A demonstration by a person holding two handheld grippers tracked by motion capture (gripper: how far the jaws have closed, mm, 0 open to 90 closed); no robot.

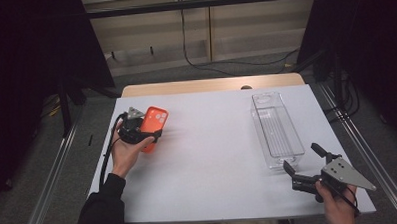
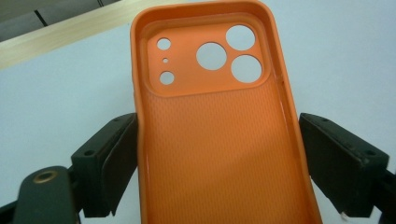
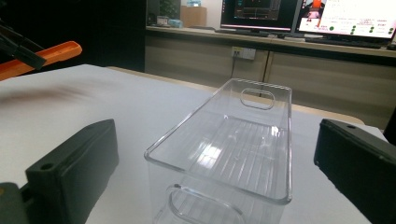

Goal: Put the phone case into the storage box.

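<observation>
White table [image 1: 213, 156], orange case [image 2: 219, 140] between left tool [image 2: 217, 163] jaws (seemingly gripped)

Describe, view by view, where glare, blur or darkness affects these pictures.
High view: dark upper corners, evenly lit white table. Left gripper view: soft sheen on the orange silicone phone case. Right gripper view: window reflections on the clear plastic bin; smeared shadow at left.

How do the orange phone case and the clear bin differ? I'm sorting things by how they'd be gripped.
The phone case is opaque orange and shallow; the bin is transparent and deep-walled. The phone case is held above the table between the left gripper's jaws; the bin stands on the table, untouched, before the open right gripper. Both are open-topped and oblong.
</observation>
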